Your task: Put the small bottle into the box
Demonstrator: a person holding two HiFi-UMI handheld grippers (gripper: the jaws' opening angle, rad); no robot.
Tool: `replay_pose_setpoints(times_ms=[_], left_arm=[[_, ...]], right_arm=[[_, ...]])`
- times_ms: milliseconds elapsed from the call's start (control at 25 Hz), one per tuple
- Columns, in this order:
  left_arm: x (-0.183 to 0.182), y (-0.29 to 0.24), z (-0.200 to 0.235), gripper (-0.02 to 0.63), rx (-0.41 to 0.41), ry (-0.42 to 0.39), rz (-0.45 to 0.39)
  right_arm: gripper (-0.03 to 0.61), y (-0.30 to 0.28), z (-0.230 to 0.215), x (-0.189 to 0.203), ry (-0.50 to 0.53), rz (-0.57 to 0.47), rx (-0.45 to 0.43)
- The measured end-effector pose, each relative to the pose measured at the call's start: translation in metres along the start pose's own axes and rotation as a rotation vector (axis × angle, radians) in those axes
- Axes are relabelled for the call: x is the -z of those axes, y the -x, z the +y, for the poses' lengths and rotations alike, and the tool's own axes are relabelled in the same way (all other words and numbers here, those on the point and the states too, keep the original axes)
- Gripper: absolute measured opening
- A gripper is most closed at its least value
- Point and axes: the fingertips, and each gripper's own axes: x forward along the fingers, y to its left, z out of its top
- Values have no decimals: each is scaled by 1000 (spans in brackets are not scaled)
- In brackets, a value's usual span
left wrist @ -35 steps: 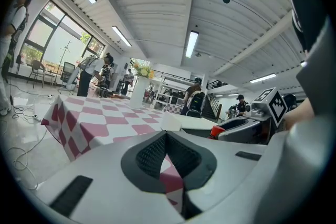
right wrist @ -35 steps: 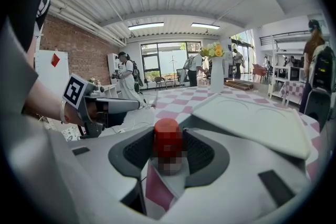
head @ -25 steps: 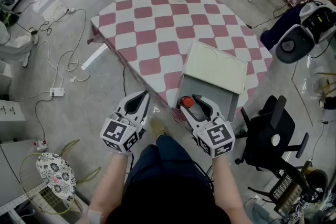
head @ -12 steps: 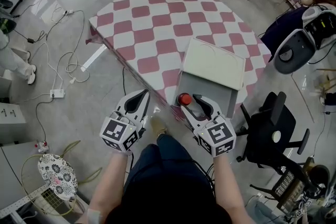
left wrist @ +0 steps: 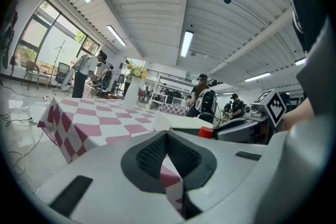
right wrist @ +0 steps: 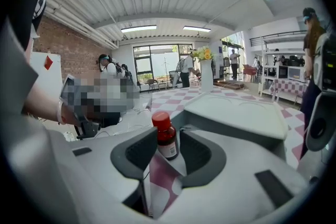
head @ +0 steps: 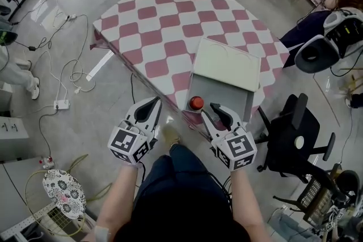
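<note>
small brown bottle w/ red cap (head: 196, 103) stands at near-left corner of grey box w/ pale open lid (head: 227, 94), apparently inside, can't confirm. right gripper (head: 209, 110) just behind it, jaws closing, not pressing it. left gripper (head: 152, 105) clenched, empty. task looks abt done.

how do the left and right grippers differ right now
Left gripper has jaws together with nothing between; right gripper has jaws apart, closing, the small bottle standing just ahead, unpressed. Left hangs beside the table; right sits at the box. Neither grips anything.
</note>
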Motion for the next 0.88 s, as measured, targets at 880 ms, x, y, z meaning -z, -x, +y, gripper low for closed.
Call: replay_pose_setpoints(times_ms=[880], left_arm=[[-15, 24, -53, 0, 78, -61, -30]], right_arm=[[6, 69, 3, -8, -55, -141, 147]])
